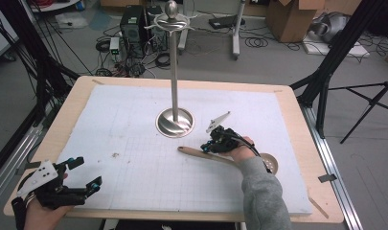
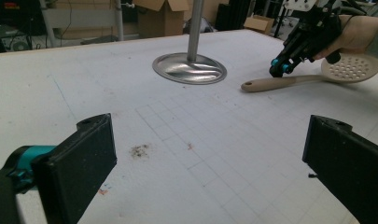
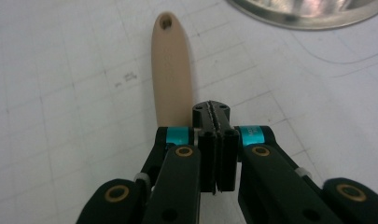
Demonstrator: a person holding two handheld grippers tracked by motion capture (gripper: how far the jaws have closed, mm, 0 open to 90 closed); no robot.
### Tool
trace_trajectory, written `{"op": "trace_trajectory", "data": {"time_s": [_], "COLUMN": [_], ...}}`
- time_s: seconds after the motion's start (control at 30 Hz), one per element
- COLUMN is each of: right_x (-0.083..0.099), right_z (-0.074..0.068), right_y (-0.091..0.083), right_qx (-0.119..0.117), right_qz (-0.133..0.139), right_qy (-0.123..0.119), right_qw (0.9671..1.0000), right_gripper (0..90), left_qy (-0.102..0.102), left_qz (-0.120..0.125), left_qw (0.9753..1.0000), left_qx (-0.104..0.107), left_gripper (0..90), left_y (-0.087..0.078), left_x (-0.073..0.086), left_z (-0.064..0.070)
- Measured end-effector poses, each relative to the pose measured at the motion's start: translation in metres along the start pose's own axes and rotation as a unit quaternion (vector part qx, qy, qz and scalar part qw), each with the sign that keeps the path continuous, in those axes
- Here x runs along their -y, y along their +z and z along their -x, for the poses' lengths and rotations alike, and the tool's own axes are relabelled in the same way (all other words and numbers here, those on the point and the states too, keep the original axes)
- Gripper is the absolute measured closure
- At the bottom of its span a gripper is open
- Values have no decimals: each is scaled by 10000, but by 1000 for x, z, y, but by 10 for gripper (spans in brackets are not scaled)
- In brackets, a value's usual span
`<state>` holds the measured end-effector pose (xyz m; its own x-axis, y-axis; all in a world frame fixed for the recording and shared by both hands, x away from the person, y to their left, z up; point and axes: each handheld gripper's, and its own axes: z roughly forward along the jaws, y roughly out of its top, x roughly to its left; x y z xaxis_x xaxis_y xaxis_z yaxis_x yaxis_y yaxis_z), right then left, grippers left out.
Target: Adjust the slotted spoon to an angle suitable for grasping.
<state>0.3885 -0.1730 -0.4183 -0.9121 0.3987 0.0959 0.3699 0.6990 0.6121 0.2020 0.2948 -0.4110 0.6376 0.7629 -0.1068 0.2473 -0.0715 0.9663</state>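
Our right tool (image 3: pixel 216 140) has its 2 jaws pressed flat together with nothing between them, hovering just above the handle of the slotted spoon (image 3: pixel 171 70). In the right gripper view we see the beige handle running away from the closed tips, its hanging hole at the far end, and the handle lies partly under the tool, not in it. From the high view we find the right tool (image 1: pixel 215 142) over the middle of the spoon (image 1: pixel 201 154), which lies flat on the white mat (image 1: pixel 134 143) of the tabletop (image 1: pixel 297 120), handle pointing toward the centre, perforated bowl under our wrist on the right.

Just beyond stands the steel rack (image 1: pixel 175 72), round base on the mat, tall post rising to hooks at the top. Nothing hangs from the hooks we can make out.

Out at the near left corner our left tool (image 1: pixel 86 179) rests wide open and empty, well apart from everything. In the left gripper view its jaws frame bare mat, with the spoon (image 2: pixel 317 77) and rack base (image 2: pixel 189 69) far ahead.

So we judge this is early: the spoon is not gripped or lifted. Left to do, as we read it: open the right tool, take the handle, raise it, and hang the hole on a hook.
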Motion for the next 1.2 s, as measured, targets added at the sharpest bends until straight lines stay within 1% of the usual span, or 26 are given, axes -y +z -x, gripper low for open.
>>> {"op": "trace_trajectory", "data": {"time_s": [0.07, 0.13, 0.27, 0.3, 0.33, 0.4, 0.43, 0.47, 0.5, 0.53, 0.57, 0.6, 0.63, 0.67, 0.7, 0.77, 0.9, 0.93, 0.97, 1.0, 1.1, 1.2], "right_x": [0, 1, 3, 3, 3, 4, 4, 4, 5, 5, 6, 8, 8, 8, 10, 13, 18, 19, 22, 22, 25, 29], "right_z": [1, 1, 0, -1, -1, -3, -4, -5, -7, -7, -7, -7, -7, -7, -6, -5, -3, -2, -2, -2, -2, -3], "right_y": [-5, -10, -19, -22, -24, -28, -30, -31, -33, -33, -34, -36, -36, -37, -38, -41, -49, -50, -54, -54, -60, -67], "right_qx": [33, 67, 136, 156, 167, 94, 58, 79, 84, 84, 110, 70, 70, 38, 42, 101, 163, 154, 204, 204, 298, 297], "right_qz": [111, 142, 165, 202, 267, 373, 377, 367, 391, 391, 419, 508, 508, 505, 497, 564, 726, 728, 731, 731, 747, 803], "right_qy": [36, 49, -4, -35, -17, 30, -3, -38, -33, -33, -79, -28, -28, 46, 36, -11, 66, 88, 137, 137, 139, 136], "right_qw": [9999, 9999, 9998, 9997, 9995, 9993, 9993, 9993, 9992, 9992, 9990, 9987, 9987, 9987, 9987, 9984, 9972, 9972, 9970, 9970, 9967, 9962], "right_gripper": [900, 900, 895, 894, 877, 812, 784, 762, 714, 714, 695, 627, 627, 601, 574, 531, 420, 386, 314, 314, 189, 149], "left_qy": [-1, -11, 3, -2, 14, 5, 6, 7, 10, 12, 11, 26, 34, 68, 85, 86, 73, 67, 69, 69, 78, 94], "left_qz": [-10, -3, -17, -18, -28, -17, -22, -24, -26, -30, -26, -40, -68, -83, -102, -104, -116, -121, -128, -126, -139, -178], "left_qw": [10000, 10000, 10000, 10000, 10000, 10000, 10000, 10000, 10000, 10000, 10000, 10000, 10000, 9999, 9999, 9999, 9999, 9999, 9999, 9999, 9999, 9998], "left_qx": [7, 7, 18, 26, 34, 32, 36, 43, 42, 42, 35, 18, 1, -19, -12, -7, 1, 1, 5, 3, 10, 29], "left_gripper": [30, 30, 30, 29, 29, 29, 29, 30, 29, 29, 30, 29, 29, 30, 30, 29, 29, 29, 30, 30, 29, 29], "left_y": [0, 1, 3, 3, 4, 5, 5, 5, 5, 5, 5, 5, 6, 6, 6, 7, 8, 8, 8, 8, 9, 10], "left_x": [0, 0, 0, 0, 0, 0, -1, -1, -1, -1, -1, 0, 0, 0, 0, 0, 1, 1, 1, 1, 1, 2], "left_z": [0, 0, 0, 0, 0, 0, -1, -1, -1, -1, -1, -1, -1, -1, -1, -1, -1, -1, -1, -1, -1, 0]}}
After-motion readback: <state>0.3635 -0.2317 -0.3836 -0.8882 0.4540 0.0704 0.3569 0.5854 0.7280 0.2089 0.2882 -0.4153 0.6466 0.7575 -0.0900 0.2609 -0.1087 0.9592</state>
